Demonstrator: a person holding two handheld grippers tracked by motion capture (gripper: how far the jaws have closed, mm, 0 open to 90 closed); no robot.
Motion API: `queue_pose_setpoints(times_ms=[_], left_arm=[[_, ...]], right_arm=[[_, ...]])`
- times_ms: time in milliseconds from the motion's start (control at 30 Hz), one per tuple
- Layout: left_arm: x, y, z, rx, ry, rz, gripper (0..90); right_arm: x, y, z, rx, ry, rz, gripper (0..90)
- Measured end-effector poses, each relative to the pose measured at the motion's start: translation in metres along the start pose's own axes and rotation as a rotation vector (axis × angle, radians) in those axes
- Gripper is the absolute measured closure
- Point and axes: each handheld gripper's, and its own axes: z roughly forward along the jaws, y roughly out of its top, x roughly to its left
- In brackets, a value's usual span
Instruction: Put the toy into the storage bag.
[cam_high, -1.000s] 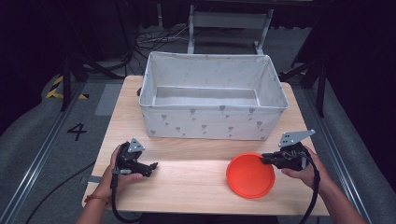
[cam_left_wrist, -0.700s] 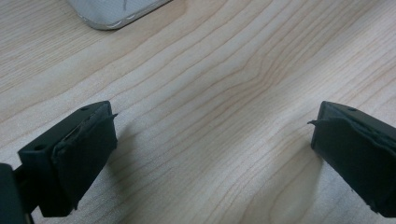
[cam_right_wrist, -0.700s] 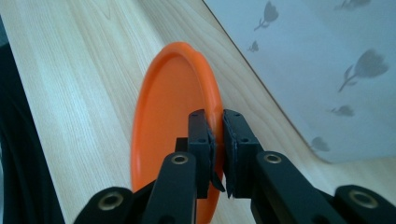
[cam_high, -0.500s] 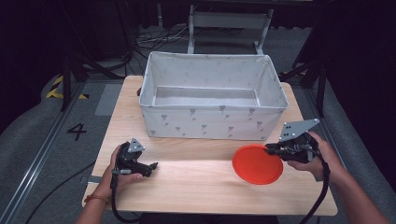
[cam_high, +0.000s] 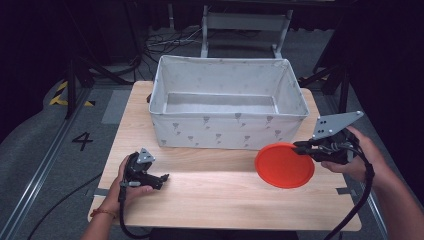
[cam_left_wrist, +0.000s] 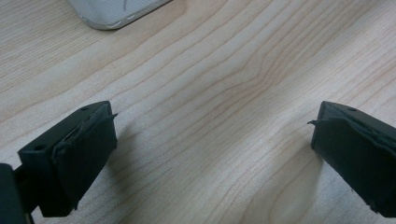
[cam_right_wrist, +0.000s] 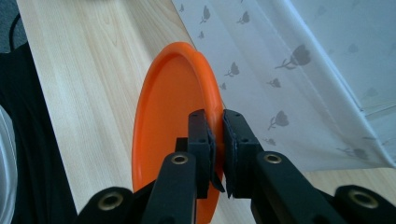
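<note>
An orange plate (cam_high: 284, 164) hangs in the air above the right part of the wooden table (cam_high: 215, 200), just in front of the fabric box. My right gripper (cam_high: 304, 147) is shut on its right rim. In the right gripper view the two black jaws pinch the rim of the orange plate (cam_right_wrist: 163, 121), with my right gripper (cam_right_wrist: 216, 128) beside the box wall. My left gripper (cam_high: 161, 179) rests low on the table at the front left, held by a hand. Its jaws stand wide apart over bare wood, so my left gripper (cam_left_wrist: 212, 135) is open with nothing between the pads.
A large white fabric box (cam_high: 227, 132) with a grey flower print stands at the back middle of the table; its wall (cam_right_wrist: 299, 70) is close to the plate. Beyond the table are dark floor, cables and a metal frame (cam_high: 245, 25).
My right gripper has lifted the orange plate off the table, upward and toward the box. The left hand and its gripper have stayed where they were.
</note>
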Motion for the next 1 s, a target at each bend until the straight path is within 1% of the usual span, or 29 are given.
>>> queue_pose_setpoints(times_ms=[133, 233, 300, 400, 533, 633, 700, 833, 900, 933, 1000], left_arm=[[0.000, 0.000, 0.000, 0.000, 0.000, 0.000, 0.5], [0.000, 0.000, 0.000, 0.000, 0.000, 0.000, 0.6], [0.000, 0.000, 0.000, 0.003, -0.001, 0.001, 0.6], [0.000, 0.000, 0.000, 0.000, 0.000, 0.000, 0.6], [0.000, 0.000, 0.000, 0.001, 0.000, 0.000, 0.5], [0.000, 0.000, 0.000, 0.000, 0.000, 0.000, 0.5], [0.000, 0.000, 0.000, 0.000, 0.000, 0.000, 0.5], [0.000, 0.000, 0.000, 0.000, 0.000, 0.000, 0.5], [0.000, 0.000, 0.000, 0.000, 0.000, 0.000, 0.5], [0.000, 0.000, 0.000, 0.001, 0.000, 0.000, 0.5], [0.000, 0.000, 0.000, 0.000, 0.000, 0.000, 0.5]], right_arm=[[-0.002, 0.009, -0.009, 0.003, -0.011, -0.017, 82.5], [-0.003, 0.015, -0.016, -0.007, -0.017, -0.022, 82.5], [-0.004, 0.018, -0.019, -0.009, -0.012, -0.021, 82.5], [-0.007, 0.025, -0.027, -0.016, -0.020, -0.021, 82.5], [-0.012, 0.034, -0.035, -0.010, -0.021, -0.020, 82.5], [-0.016, 0.040, -0.041, -0.012, -0.038, -0.021, 82.5], [-0.018, 0.042, -0.043, -0.014, -0.040, -0.021, 82.5], [-0.023, 0.045, -0.046, -0.008, -0.057, -0.021, 82.5], [-0.023, 0.045, -0.046, -0.008, -0.057, -0.021, 82.5], [-0.026, 0.048, -0.050, -0.012, -0.075, -0.018, 82.5], [-0.030, 0.051, -0.056, -0.030, -0.088, -0.013, 82.5]])
